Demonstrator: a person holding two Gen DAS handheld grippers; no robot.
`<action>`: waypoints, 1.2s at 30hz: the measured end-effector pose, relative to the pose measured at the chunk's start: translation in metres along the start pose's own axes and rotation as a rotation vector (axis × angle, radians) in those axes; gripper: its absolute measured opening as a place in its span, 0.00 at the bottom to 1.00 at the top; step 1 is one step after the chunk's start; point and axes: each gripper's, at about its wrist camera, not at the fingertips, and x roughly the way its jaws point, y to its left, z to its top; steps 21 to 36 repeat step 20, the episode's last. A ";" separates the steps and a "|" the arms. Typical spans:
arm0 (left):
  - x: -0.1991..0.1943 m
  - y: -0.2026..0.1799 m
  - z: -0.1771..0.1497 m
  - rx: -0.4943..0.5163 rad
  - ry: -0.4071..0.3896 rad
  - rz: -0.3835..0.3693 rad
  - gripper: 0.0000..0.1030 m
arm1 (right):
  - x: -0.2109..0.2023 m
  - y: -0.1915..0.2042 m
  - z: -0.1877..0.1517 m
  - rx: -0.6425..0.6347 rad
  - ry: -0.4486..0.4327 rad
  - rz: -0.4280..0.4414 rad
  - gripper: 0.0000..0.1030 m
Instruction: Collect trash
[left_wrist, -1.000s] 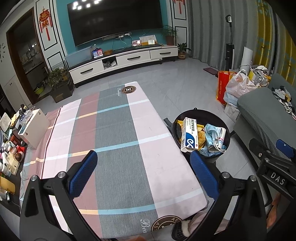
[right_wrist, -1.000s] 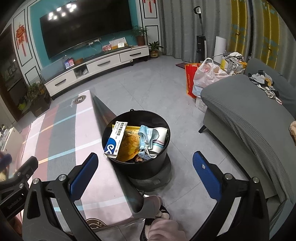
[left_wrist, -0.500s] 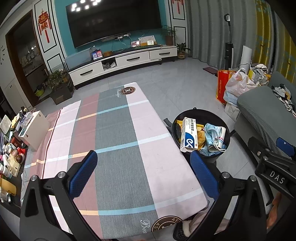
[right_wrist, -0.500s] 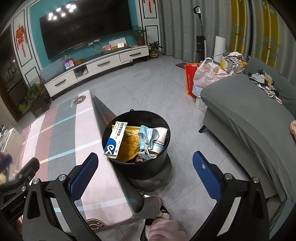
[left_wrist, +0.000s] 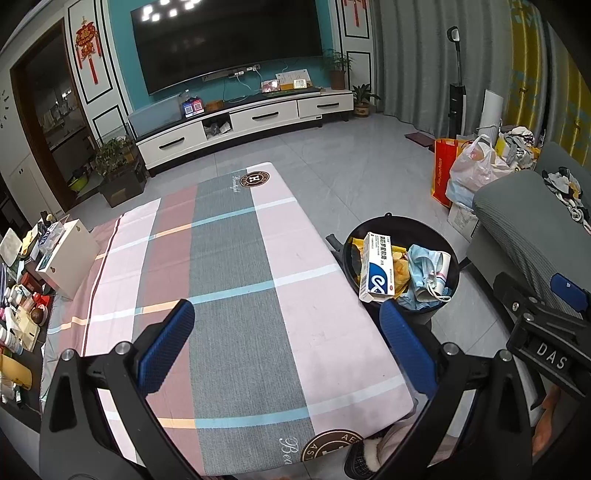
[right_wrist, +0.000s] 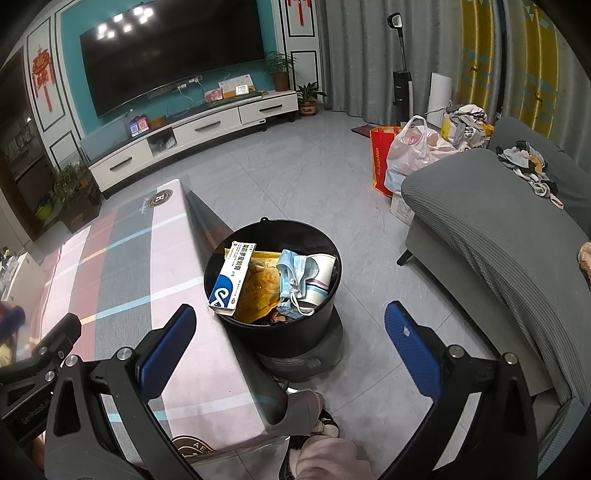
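Note:
A black trash bin (right_wrist: 273, 321) stands on the floor at the table's right side; it also shows in the left wrist view (left_wrist: 452, 251). It holds a white and blue medicine box (right_wrist: 231, 278) (left_wrist: 377, 267), a yellow snack wrapper (right_wrist: 258, 291), a blue face mask (right_wrist: 295, 275) and a paper cup (right_wrist: 321, 278). My left gripper (left_wrist: 286, 338) is open and empty above the checked tablecloth (left_wrist: 229, 288). My right gripper (right_wrist: 290, 341) is open and empty, held above the bin's near side.
A grey sofa (right_wrist: 498, 229) stands to the right of the bin. Bags (right_wrist: 413, 151) sit on the floor beyond it. A white box (left_wrist: 64, 254) and several small bottles (left_wrist: 14, 314) are at the table's left. A TV cabinet (left_wrist: 243, 118) lines the far wall.
Both views have shifted only slightly. The bin's contents and both open grippers stay as they were.

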 end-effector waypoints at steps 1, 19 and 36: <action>0.000 0.000 0.000 0.000 0.000 0.000 0.97 | 0.000 0.000 0.000 0.001 0.001 0.001 0.97; 0.008 0.003 -0.005 -0.008 0.017 0.003 0.97 | 0.000 0.001 0.000 -0.001 0.001 -0.001 0.97; 0.009 0.003 -0.005 -0.010 0.021 0.003 0.97 | 0.000 0.001 0.000 -0.001 0.001 0.000 0.97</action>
